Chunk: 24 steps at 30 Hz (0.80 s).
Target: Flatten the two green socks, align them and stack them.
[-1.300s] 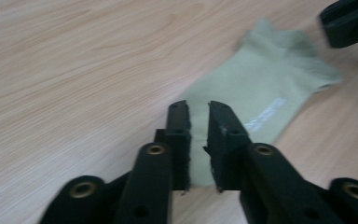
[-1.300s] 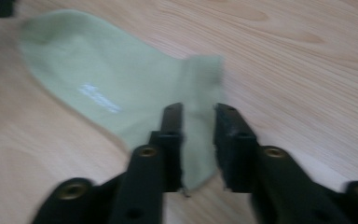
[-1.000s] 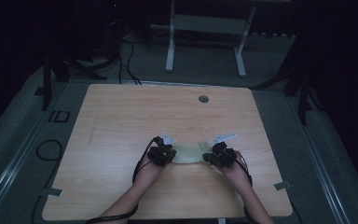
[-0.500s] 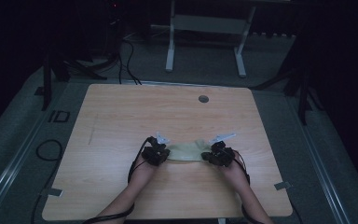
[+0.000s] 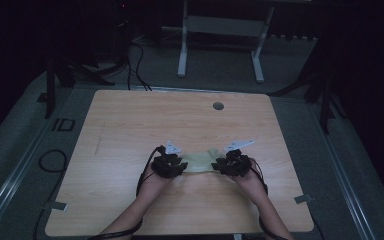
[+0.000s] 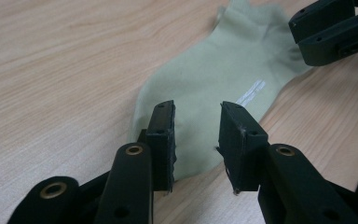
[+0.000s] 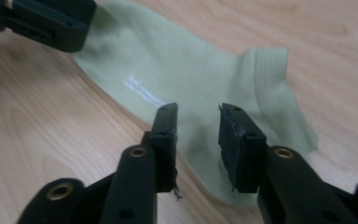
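The wooden table (image 5: 130,125) spreads across the middle of the high view, bare but for a small round grommet (image 5: 218,106) toward its upper centre. In the lower middle of that frame a pale green sock (image 5: 200,162) lies flat on the wood, stretched sideways between the two hands. The left gripper (image 5: 179,167) sits at the sock's left end and the right gripper (image 5: 219,165) at its right end. In the left gripper view the jaws have just been opening and stand apart, with the toe end of the sock (image 6: 223,79) lying slack on the table between and beyond them, not pinched. In the right gripper view the jaws have likewise just been opening and are spread over the sock (image 7: 191,79), near its ribbed cuff (image 7: 275,88) at the right of frame, pressing on nothing. This looks like the release after laying the sock out straight. The next move probably calls for lifting both grippers clear without dragging the fabric, or re-gripping to fold it.
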Motion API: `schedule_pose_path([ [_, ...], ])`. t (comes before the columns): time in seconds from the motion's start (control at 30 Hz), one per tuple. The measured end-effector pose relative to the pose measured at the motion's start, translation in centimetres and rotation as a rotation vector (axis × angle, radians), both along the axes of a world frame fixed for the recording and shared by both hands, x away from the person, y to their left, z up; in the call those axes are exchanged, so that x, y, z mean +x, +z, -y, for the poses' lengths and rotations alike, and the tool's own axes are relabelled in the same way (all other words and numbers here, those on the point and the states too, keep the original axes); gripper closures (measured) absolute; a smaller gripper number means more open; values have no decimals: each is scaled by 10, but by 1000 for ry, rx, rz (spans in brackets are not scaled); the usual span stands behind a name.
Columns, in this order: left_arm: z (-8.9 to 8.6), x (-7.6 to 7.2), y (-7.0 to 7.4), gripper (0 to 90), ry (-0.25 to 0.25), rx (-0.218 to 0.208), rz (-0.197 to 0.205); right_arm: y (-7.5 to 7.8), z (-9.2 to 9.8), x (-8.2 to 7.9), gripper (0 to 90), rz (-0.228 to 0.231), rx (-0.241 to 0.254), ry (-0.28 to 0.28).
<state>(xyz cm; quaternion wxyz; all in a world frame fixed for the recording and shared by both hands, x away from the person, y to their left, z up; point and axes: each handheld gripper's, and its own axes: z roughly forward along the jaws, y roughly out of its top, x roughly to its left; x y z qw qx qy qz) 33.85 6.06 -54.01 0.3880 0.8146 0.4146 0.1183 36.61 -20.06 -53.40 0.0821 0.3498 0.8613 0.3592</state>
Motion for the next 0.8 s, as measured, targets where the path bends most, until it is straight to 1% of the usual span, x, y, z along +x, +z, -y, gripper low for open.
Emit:
schedule_pose_path([
  [0.07,0,-2,2,656,-26,-6,10,4,0,-1,565,11,17,6],
  [0.13,0,-5,3,590,-63,-14,25,8,1,-1,505,20,31,4],
  [0.2,1,-5,2,485,-80,-18,7,11,2,-2,425,30,43,1],
  [0.23,0,-5,1,416,-90,-34,-4,11,2,-2,386,33,51,-1],
  [0.27,0,-6,0,352,-88,-30,-7,12,3,-2,359,38,64,-4],
  [0.3,0,-6,0,313,-76,-23,-3,13,4,-3,338,48,72,-13],
  [0.33,-1,-7,-1,258,-83,-23,-9,13,5,-3,280,46,80,-8],
  [0.37,-2,-7,-2,200,-88,-17,-14,13,5,-4,241,43,83,2],
  [0.4,-2,-7,-3,159,-91,-18,-13,13,6,-4,218,48,74,-4],
  [0.43,-3,-8,-3,147,-93,-20,3,13,6,-5,197,57,77,-3],
  [0.47,-3,-10,-3,134,-83,-11,27,13,6,-6,166,60,82,-4],
  [0.5,-4,-10,-2,115,-63,-2,54,13,7,-6,153,70,78,-6],
  [0.53,-5,-10,-1,63,-59,-5,56,13,8,-7,149,86,65,1],
  [0.6,-6,-10,0,47,-54,-17,58,12,9,-8,149,95,65,6],
  [0.63,-6,-10,0,21,-54,-17,58,12,9,-8,149,95,65,6],
  [0.67,-8,-10,1,21,-52,-24,67,12,9,-8,145,104,57,4],
  [0.7,-8,-10,1,20,-51,-19,74,10,11,-9,141,117,40,3],
  [0.8,-10,-14,2,20,-82,-24,85,8,15,-10,140,112,30,4],
])
